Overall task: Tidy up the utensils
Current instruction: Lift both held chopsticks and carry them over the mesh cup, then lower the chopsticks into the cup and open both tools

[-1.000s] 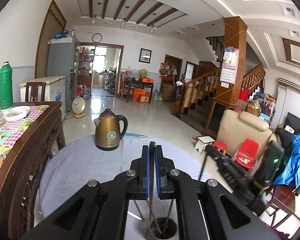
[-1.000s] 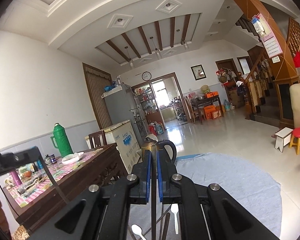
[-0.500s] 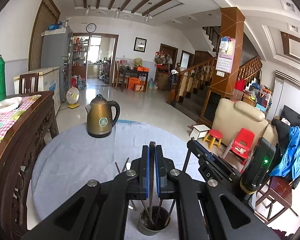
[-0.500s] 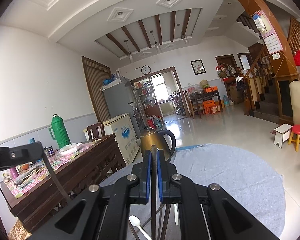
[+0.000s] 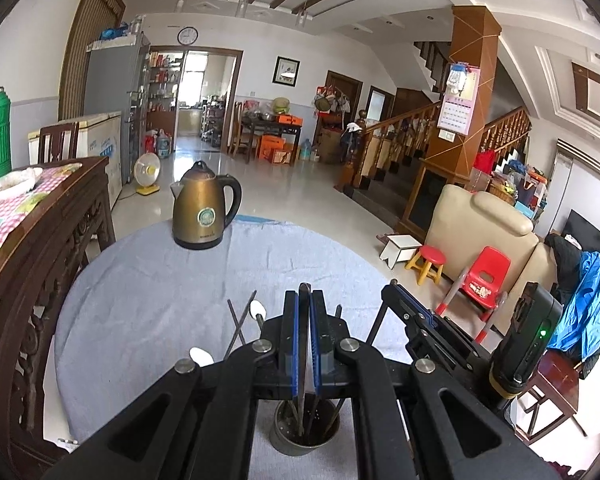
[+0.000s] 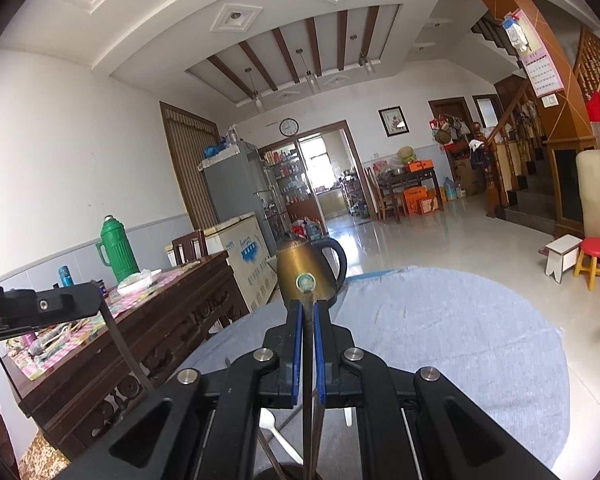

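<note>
Left claw (image 5: pixel 304 312): closed on one chopstick (image 5: pixel 302 360) above the metal holder cup (image 5: pixel 305 436). Right claw (image 6: pixel 308 320): closed on another chopstick (image 6: pixel 309 360). Grey-clothed surface (image 5: pixel 160 300): brass kettle (image 5: pixel 204 212).

Both pictures are bright with daylight. The light comes mostly from the doorway (image 5: pixel 198 92) at the far end of the room, which is overexposed and almost white. The polished floor (image 5: pixel 284 184) reflects this light as a pale glare. Shadows on the grey tablecloth (image 5: pixel 160 280) are soft and weak. The fisheye lens bends straight lines strongly: the ceiling beams (image 6: pixel 284 64) and the pillar (image 5: pixel 466 92) curve, and the corners are black. The middle is sharp; the kettle (image 6: pixel 306 276) is clear. The black gripper bodies near the lens are a little soft.
</note>
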The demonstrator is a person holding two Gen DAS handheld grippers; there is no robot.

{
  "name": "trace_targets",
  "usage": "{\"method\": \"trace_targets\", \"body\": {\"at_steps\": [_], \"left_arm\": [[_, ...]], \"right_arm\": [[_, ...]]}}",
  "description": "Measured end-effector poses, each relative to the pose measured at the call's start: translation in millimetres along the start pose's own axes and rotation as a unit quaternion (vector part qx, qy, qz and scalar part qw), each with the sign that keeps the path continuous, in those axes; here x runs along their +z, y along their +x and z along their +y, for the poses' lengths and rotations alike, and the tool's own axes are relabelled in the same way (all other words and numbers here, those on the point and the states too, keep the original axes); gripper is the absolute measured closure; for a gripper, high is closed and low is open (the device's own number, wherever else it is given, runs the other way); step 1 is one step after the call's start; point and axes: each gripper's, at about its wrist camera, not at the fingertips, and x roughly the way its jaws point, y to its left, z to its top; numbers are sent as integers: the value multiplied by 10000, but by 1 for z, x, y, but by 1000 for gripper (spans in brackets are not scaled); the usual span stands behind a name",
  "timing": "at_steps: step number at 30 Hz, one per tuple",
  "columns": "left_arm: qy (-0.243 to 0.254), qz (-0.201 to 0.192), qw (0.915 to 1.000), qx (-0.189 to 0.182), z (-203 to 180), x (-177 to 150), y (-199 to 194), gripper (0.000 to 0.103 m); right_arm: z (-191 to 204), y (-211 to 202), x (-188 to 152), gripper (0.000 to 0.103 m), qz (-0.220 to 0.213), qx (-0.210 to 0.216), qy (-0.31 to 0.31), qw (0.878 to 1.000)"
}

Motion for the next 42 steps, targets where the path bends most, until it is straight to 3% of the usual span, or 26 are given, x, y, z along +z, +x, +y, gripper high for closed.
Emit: {"method": "trace_targets", "body": {"at_steps": [27,42], "left_arm": [[-271,635,9976,43,10,-26,27,98],[-372,848,9956,112,18,-36,40,98]], "right_arm": [[-23,8,-23,97,604,63,261,9978],[-25,6,-25,96,644,31,297,9975]]}}
